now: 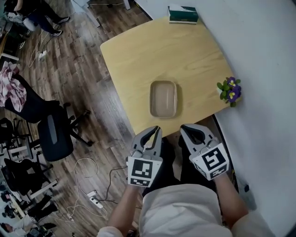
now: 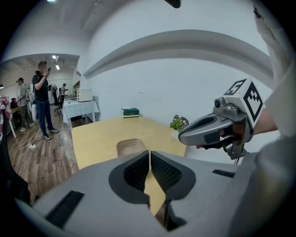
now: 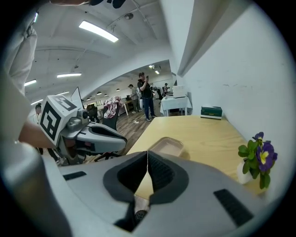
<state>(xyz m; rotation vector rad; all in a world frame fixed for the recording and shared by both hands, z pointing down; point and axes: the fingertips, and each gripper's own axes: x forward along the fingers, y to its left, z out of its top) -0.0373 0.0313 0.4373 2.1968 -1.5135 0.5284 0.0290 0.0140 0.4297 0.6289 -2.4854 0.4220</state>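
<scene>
My left gripper (image 1: 158,129) and right gripper (image 1: 182,128) hang side by side just off the near edge of a light wooden table (image 1: 138,55), both shut with nothing between the jaws. A shallow beige tray (image 1: 163,98) lies on the table just beyond them, empty as far as I can see. In the left gripper view the jaws (image 2: 150,152) meet in a thin line, with the tray (image 2: 131,146) past them and the right gripper at the right. The right gripper view shows its jaws (image 3: 147,153) closed too, the tray (image 3: 167,146) ahead.
A small pot of purple flowers (image 1: 230,90) stands at the table's right edge by the white wall. A green tissue box (image 1: 183,14) sits at the far edge. Black office chairs (image 1: 51,129) and cables on the wooden floor lie to the left. People stand far off.
</scene>
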